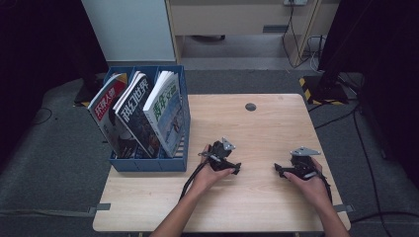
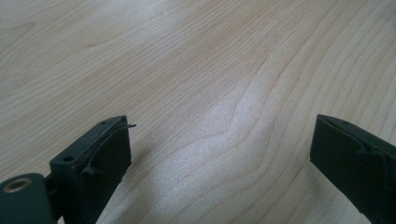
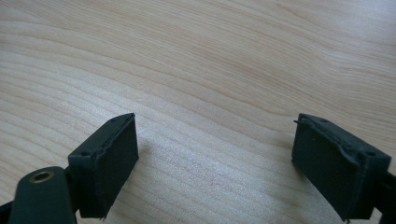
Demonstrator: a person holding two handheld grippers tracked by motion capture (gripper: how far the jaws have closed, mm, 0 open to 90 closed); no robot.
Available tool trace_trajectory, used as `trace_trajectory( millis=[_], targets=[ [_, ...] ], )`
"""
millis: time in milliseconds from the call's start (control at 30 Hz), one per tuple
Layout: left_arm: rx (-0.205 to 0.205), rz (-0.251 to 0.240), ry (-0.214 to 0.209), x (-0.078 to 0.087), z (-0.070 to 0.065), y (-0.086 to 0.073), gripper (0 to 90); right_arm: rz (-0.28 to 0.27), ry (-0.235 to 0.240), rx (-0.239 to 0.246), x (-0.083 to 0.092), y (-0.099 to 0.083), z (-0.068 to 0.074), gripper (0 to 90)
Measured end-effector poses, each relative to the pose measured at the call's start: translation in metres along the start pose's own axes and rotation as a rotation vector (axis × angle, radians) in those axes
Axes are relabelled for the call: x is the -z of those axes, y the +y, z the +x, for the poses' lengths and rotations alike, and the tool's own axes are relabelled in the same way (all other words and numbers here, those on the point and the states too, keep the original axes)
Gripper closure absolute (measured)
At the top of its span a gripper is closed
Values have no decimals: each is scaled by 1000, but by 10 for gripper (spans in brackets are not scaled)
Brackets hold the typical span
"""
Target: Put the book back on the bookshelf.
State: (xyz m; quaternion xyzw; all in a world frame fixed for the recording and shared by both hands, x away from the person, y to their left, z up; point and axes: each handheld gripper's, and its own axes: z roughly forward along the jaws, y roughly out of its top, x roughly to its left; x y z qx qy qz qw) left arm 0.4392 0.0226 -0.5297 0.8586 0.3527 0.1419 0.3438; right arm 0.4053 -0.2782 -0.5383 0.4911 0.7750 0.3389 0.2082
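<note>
High view: both grippers, left [image 1: 236, 169] and right [image 1: 279, 170], rest wide open and empty on the light wooden desk [image 1: 262, 128]; the three magazines [image 1: 141, 113] stand untouched in the blue file rack [image 1: 148, 164].

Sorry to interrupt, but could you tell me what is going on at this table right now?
A person holds a left hand-held gripper and a right hand-held gripper low over the bare middle of the wooden table. Both have jaws open and hold nothing. At the table's left, a blue file rack holds three magazines leaning in its slots, untouched.
</note>
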Motion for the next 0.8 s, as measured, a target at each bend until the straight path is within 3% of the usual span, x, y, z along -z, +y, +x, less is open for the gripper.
trace_trajectory(
  millis=[200,367,800],
  targets=[
    [3,5,5,-3,0,-4,47,0,0,0,0,0,0,146],
    [15,-24,10,-4,-1,-7,38,0,-1,1,0,0,0,145],
    [19,-19,10,-1,-1,-10,17,7,-3,1,-1,0,2,113]
  ],
)
